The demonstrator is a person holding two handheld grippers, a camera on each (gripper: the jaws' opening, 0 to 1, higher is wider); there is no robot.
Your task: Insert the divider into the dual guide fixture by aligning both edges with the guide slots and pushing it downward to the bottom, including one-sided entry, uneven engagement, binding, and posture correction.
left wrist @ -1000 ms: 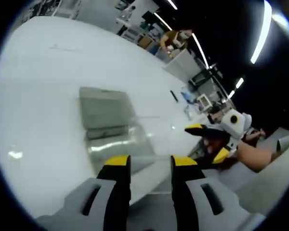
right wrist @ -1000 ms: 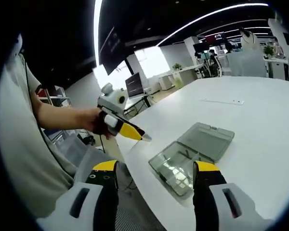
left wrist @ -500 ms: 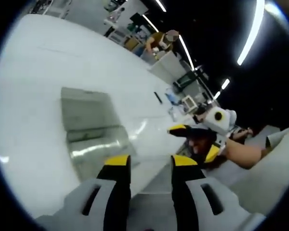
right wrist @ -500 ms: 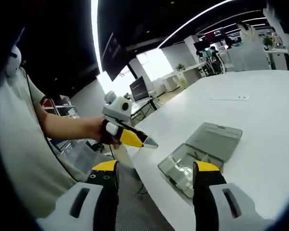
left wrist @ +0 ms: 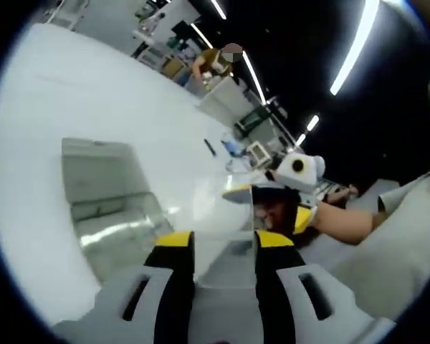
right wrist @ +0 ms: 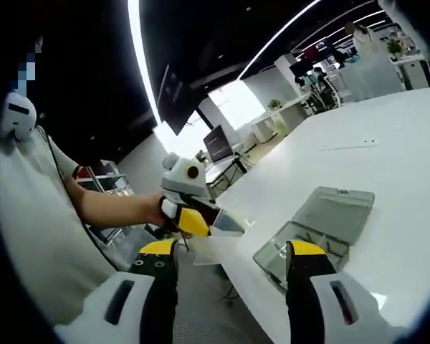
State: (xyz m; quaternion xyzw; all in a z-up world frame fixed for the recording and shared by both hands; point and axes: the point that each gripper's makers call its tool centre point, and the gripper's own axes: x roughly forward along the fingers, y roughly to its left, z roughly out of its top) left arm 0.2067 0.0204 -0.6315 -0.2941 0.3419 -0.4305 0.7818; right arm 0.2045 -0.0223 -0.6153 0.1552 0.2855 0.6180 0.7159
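None of the insertion looks done yet: the clear divider is held up off the table, gripped between the jaws of the left gripper, well apart from the open clear box that seems to serve as the fixture. The right gripper has its jaws wide with nothing between them. Aligning both edges and pushing down is all still left. Guide slots inside the box are too blurred to make out, and the divider's clear edges are hard to trace against the white table.
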